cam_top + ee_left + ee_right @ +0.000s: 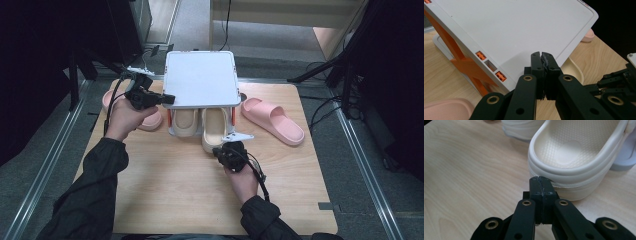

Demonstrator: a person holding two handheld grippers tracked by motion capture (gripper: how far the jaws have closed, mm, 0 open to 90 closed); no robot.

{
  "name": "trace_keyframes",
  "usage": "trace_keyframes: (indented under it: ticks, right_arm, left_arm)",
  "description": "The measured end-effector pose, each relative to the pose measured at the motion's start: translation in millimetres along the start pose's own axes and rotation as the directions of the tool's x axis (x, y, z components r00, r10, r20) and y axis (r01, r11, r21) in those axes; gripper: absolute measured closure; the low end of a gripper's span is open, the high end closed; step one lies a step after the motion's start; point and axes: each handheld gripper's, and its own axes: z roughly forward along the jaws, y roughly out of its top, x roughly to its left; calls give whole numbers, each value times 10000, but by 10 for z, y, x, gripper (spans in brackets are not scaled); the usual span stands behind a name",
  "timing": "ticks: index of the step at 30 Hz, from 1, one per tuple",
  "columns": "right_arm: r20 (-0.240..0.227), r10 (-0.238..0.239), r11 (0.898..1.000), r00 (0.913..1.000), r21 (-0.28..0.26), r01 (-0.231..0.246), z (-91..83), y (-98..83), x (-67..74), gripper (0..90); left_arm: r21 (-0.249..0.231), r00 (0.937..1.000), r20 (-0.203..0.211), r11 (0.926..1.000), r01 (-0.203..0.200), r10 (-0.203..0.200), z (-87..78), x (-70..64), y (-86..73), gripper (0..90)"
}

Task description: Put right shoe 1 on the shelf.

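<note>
The right gripper has its jaws pressed together on nothing, tips against the heel of the cream slipper, which pokes out from the near side of the white rack mid-table. The left gripper, likewise closed and empty, rests at the rack's left top edge. The slipper's toe is hidden under the shelf

We see the shoe rack standing at the far middle of the table. Under its top shelf two slippers lie side by side, the left slipper tucked further in, the right slipper jutting out toward us. One more slipper lies right of the rack, another left of it, partly behind a hand.
</note>
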Motion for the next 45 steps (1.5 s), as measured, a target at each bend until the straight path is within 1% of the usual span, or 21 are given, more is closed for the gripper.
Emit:
trace_keyframes:
  ticks: [3, 7, 11, 15, 17, 20, 22, 26, 28, 30, 33, 36, 38, 41, 43, 44, 45]
  right_arm:
    - [55, 47, 10000, 10000, -15, -47, 33, 64, -26, 900]
    - [148, -10, 10000, 9999, -53, 11, 80, 137, -80, 900]
    - [254, 30, 10000, 9997, -55, -28, 138, 189, -166, 900]
    - [68, 289, 9996, 9996, -37, -288, 192, 248, -260, 900]
    - [97, 215, 9998, 9997, 4, -215, 217, 283, -291, 900]
    - [148, 208, 9998, 9997, 26, -208, 243, 313, -324, 900]
    - [82, 241, 9997, 9997, -35, -241, 257, 317, -343, 900]
    - [218, 91, 9999, 9997, -114, -88, 294, 334, -367, 900]
    - [146, 138, 9998, 9998, -145, -136, 304, 339, -384, 900]
    - [115, 229, 9997, 9997, -89, -228, 297, 338, -380, 898]
    - [-41, 57, 9999, 10000, -110, -57, 243, 315, -356, 898]
    - [-293, -87, 9996, 9995, -254, 80, 127, 284, -319, 872]
    - [-482, -257, 9992, 9985, -327, 242, 44, 264, -300, 835]
    - [-871, -406, 9983, 9954, -463, 367, -98, 228, -287, 743]
    - [-1308, -394, 9980, 9906, -537, 326, -172, 205, -288, 689]
    - [-1451, -444, 9978, 9884, -544, 369, -213, 190, -284, 679]
    - [-1526, -545, 9972, 9868, -591, 460, -261, 175, -273, 656]
  left_arm:
    - [-7, 10000, 11, 10000, 1, -1, 1, 1, 0, 885]
    - [-3, 10000, 6, 10000, 6, -6, 1, -1, 0, 885]
    - [-5, 10000, 11, 10000, 4, -4, 1, 1, 0, 884]
    - [-4, 10000, 11, 10000, -7, 8, 0, 2, 0, 884]
    - [-8, 10000, 14, 10000, 1, -1, 1, 0, 0, 884]
    - [-31, 10000, 4, 10000, -30, 30, 4, -3, -1, 880]
    - [-54, 10000, 15, 10000, -41, 41, 8, -2, -1, 879]
    - [-37, 9999, -89, 10000, -90, 90, 7, -14, 1, 879]
    - [-37, 9995, -215, 9998, -219, 218, 7, -33, 2, 877]
    - [-49, 9996, -190, 9998, -208, 207, 7, -33, 3, 865]
    - [-71, 9999, -127, 9999, -109, 108, 2, -26, 4, 834]
    - [-57, 9984, -545, 9999, -141, 138, -17, -55, 14, 781]
    - [23, 9987, -510, 10000, -24, 25, -37, -64, 16, 728]
    - [93, 9987, -514, 10000, 23, -18, -91, -79, 18, 617]
    - [-38, 9990, -431, 9999, 151, -152, -149, -93, 15, 564]
    - [-152, 9989, -396, 9996, 253, -259, -187, -105, 12, 534]
    - [-209, 9989, -386, 9994, 272, -280, -211, -111, 9, 505]
